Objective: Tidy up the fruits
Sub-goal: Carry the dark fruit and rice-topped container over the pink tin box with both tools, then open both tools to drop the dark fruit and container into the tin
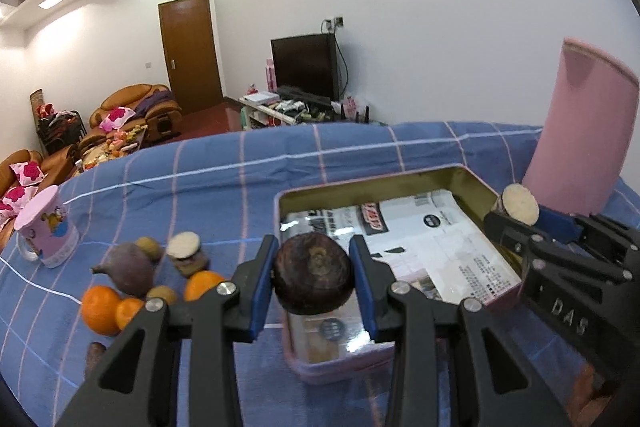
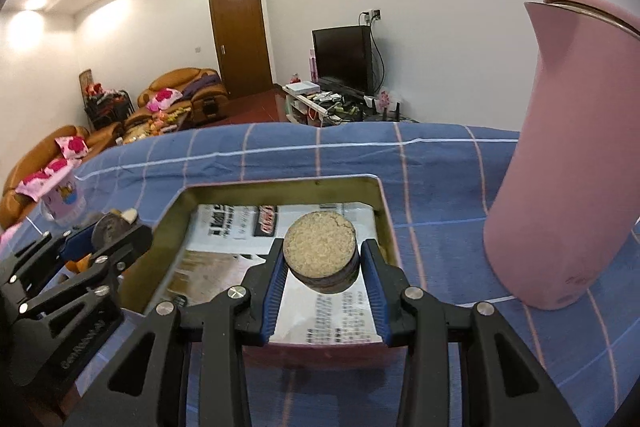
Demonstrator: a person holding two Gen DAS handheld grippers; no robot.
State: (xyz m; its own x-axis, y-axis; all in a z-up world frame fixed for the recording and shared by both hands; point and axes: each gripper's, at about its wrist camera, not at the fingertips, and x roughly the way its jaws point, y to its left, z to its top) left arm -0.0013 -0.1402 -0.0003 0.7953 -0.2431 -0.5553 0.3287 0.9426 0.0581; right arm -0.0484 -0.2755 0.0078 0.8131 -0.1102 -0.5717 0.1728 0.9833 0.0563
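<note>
My left gripper is shut on a dark brown round fruit and holds it above the near left part of a shallow pink tin tray lined with printed paper. My right gripper is shut on a round cut slice with a pale grainy face, above the tray's right half. In the left wrist view the right gripper and its slice show at the tray's right edge. Loose fruit lies left of the tray: oranges, a purple fruit, another cut slice.
A tall pink jug stands right of the tray on the blue checked cloth. A pink mug stands at the far left. Behind the table are sofas, a door and a television.
</note>
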